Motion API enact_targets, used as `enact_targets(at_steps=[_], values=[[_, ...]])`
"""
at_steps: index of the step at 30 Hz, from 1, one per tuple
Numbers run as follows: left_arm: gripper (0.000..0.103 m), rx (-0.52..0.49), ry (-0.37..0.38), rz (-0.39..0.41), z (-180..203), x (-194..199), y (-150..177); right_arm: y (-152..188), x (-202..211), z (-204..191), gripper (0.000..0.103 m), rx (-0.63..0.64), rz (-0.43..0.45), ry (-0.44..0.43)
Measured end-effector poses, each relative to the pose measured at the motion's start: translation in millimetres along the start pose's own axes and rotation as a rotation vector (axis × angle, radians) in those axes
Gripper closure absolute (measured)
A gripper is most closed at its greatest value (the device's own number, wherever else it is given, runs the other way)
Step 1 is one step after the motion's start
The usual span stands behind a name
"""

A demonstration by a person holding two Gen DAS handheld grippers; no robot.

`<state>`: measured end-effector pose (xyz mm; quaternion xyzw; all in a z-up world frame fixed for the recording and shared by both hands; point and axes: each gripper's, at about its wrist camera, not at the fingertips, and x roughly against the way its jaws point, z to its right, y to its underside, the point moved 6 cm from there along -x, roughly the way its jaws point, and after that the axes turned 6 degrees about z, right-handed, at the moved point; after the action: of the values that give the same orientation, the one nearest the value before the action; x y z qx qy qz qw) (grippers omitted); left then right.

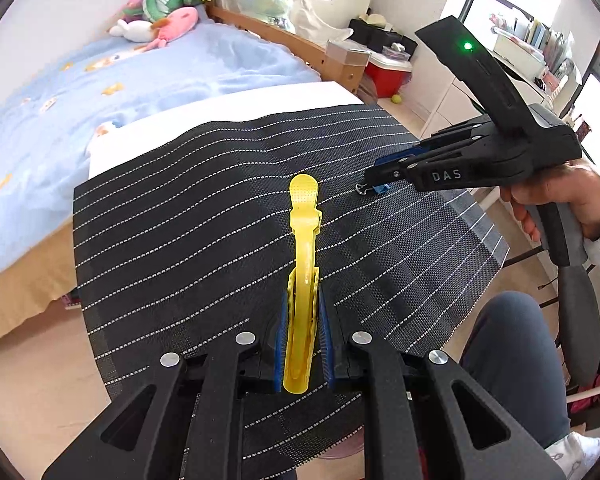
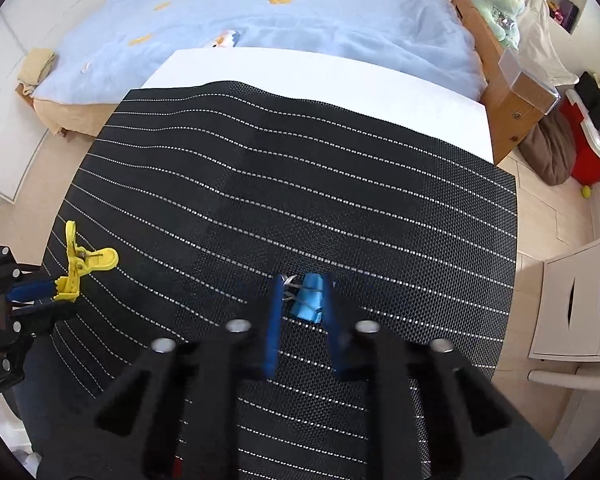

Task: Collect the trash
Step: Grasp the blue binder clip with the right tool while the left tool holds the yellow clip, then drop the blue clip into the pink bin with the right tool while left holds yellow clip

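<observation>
To do this step well, the right claw (image 2: 302,300) should shut squarely on the small blue metal binder clip (image 2: 309,297), which lies on the black striped woven mat (image 2: 300,184) between its half-open fingers at lower centre, while the left claw (image 1: 303,344) grips the long yellow plastic hair clip (image 1: 302,280).

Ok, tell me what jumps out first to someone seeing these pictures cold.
The yellow hair clip stands out against the black striped mat, clamped between the left gripper's blue pads. Further right on the mat, the right gripper straddles a small blue binder clip lying on it. Behind the table, a pale blue bed carries bright plush toys.
</observation>
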<state>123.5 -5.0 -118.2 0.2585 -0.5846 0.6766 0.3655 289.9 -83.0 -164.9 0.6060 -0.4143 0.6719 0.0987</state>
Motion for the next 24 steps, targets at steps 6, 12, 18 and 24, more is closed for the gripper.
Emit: enact_targets(at_steps=[6, 12, 18, 24], values=[[0.089, -0.004, -0.001, 0.009, 1, 1, 1, 1, 9, 3, 0.102, -0.009, 0.031, -0.002], [0.089, -0.016, -0.005, 0.017, 8, 7, 0, 4, 21, 2, 0.102, -0.013, 0.055, -0.013], [0.089, -0.032, -0.012, 0.032, 16, 22, 2, 12, 53, -9, 0.102, -0.002, 0.119, -0.041], [0.089, -0.071, -0.012, 0.059, 33, 43, 7, 27, 88, -24, 0.102, 0.024, 0.178, -0.062]])
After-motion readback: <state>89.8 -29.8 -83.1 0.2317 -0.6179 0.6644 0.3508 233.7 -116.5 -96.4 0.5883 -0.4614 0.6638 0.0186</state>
